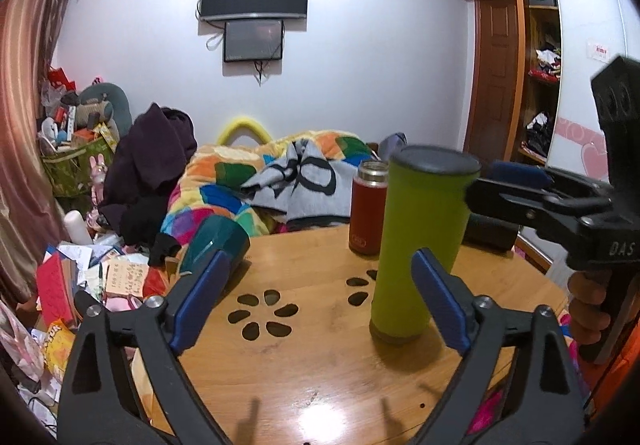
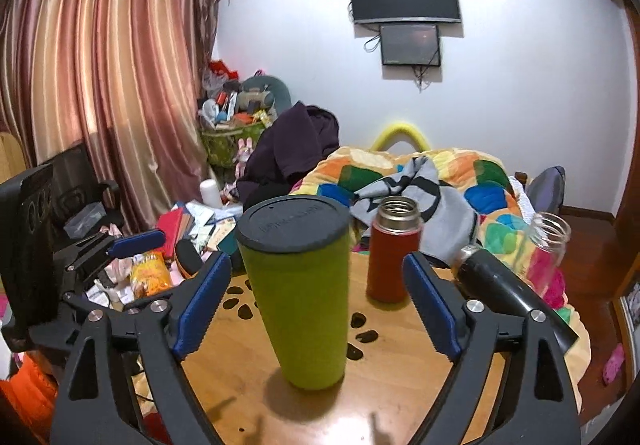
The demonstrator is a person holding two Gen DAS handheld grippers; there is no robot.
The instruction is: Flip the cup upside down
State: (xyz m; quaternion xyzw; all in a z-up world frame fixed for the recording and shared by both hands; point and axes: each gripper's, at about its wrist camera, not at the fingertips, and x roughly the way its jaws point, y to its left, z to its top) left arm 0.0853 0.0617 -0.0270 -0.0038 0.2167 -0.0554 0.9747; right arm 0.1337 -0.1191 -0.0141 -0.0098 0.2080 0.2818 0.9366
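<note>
Wooden table (image 2: 384, 385) bears lidded green cup (image 2: 298, 293), uncapped red flask (image 2: 391, 253); both hand-held grippers spread.

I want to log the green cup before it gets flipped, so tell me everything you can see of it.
The green cup is a tall, matte lime tumbler that tapers toward its foot, capped by a dark grey lid. It stands upright on the wooden table, with a red flask behind it. It sits between the open fingers of the right claw, which does not touch it.
</note>
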